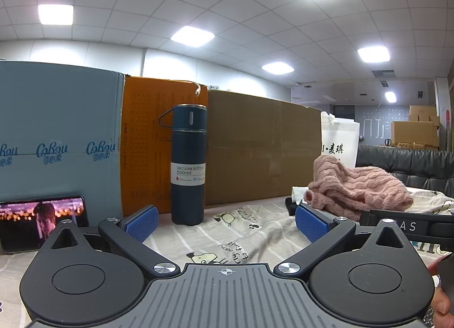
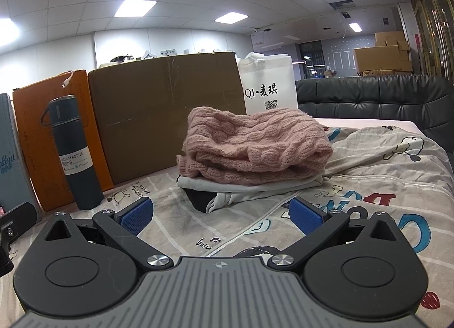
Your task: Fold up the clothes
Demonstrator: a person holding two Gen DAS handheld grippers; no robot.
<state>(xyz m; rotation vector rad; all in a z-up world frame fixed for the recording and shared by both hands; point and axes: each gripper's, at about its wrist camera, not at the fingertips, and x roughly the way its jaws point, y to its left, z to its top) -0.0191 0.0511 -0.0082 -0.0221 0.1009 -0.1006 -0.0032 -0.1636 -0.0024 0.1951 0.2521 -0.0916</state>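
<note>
A pink cable-knit sweater (image 2: 255,146) lies folded on top of a stack of a white garment (image 2: 252,186) and a dark garment (image 2: 200,200) on the cartoon-print sheet (image 2: 369,186). My right gripper (image 2: 222,217) is open and empty, low over the sheet just in front of the stack. My left gripper (image 1: 227,224) is open and empty, facing a dark blue vacuum bottle (image 1: 188,166). The sweater (image 1: 357,186) sits to its right, beyond the right finger.
Grey-blue (image 1: 56,135), orange (image 1: 147,143) and brown (image 1: 261,146) cardboard boxes line the back. A phone (image 1: 42,220) playing video leans at left. A white paper bag (image 2: 268,84) and a black leather sofa (image 2: 369,98) stand behind the stack.
</note>
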